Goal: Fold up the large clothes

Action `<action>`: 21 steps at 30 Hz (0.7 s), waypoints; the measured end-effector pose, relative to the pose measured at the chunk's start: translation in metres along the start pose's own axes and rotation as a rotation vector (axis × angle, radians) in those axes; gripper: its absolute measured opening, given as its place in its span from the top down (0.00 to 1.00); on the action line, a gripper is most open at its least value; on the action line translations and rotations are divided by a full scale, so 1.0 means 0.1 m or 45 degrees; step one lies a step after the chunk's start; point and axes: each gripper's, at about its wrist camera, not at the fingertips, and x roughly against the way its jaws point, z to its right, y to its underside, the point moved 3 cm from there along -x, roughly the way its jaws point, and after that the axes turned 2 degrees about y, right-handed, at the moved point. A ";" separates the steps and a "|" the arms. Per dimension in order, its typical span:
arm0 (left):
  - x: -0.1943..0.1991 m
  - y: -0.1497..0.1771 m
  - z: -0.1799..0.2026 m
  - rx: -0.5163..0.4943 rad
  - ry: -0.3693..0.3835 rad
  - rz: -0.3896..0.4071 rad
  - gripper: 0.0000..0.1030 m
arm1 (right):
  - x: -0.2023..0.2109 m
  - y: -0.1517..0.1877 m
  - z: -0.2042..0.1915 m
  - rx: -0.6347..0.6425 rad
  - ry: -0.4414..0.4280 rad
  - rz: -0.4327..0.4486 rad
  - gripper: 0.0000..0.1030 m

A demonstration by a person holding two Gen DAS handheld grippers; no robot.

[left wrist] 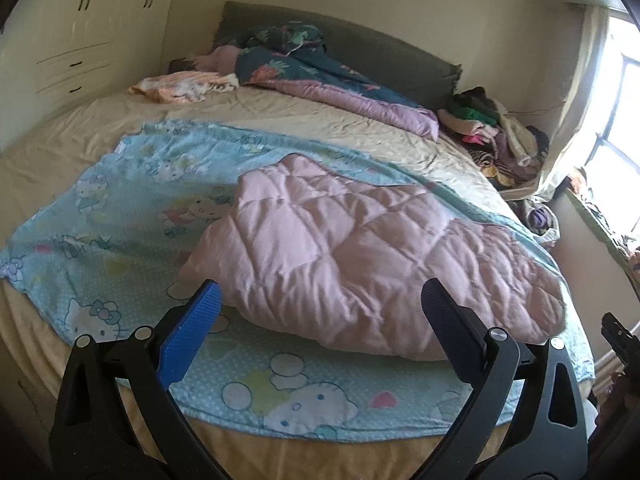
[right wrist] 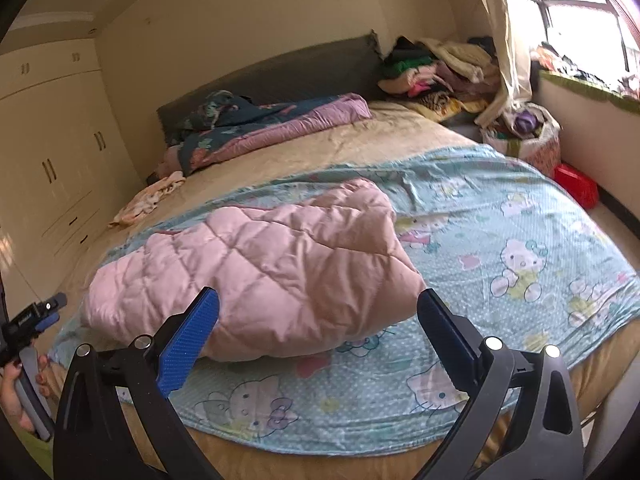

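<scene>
Both grabbers wide, holding nothing

The left gripper and right gripper hang near the folded pink quilted coat on the blue cartoon sheet; puffy folds might spring apart.

Daylight from a window floods a cream-walled bedroom, where a built-in wardrobe and grey headboard flank a bed in beige sheets.

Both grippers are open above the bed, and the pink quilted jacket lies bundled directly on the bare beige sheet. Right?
Not quite. The pink quilted jacket lies on the blue cartoon-cat blanket, not the bare sheet; both wrist views show it. Left gripper and right gripper are open.
</scene>
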 end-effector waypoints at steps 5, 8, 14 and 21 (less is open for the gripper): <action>0.17 0.04 0.19 -0.057 0.043 0.029 0.09 | 0.20 0.03 -0.19 0.064 -0.018 0.027 0.04; 0.27 0.10 0.32 -0.093 0.071 0.046 0.09 | 0.33 0.05 -0.32 0.100 -0.040 0.047 0.04; 0.42 0.26 0.55 -0.173 0.101 0.068 0.09 | 0.49 0.11 -0.49 0.171 -0.046 0.083 0.04; 0.49 0.50 0.66 -0.206 0.096 0.088 0.09 | 0.61 0.29 -0.64 0.254 -0.044 0.112 0.04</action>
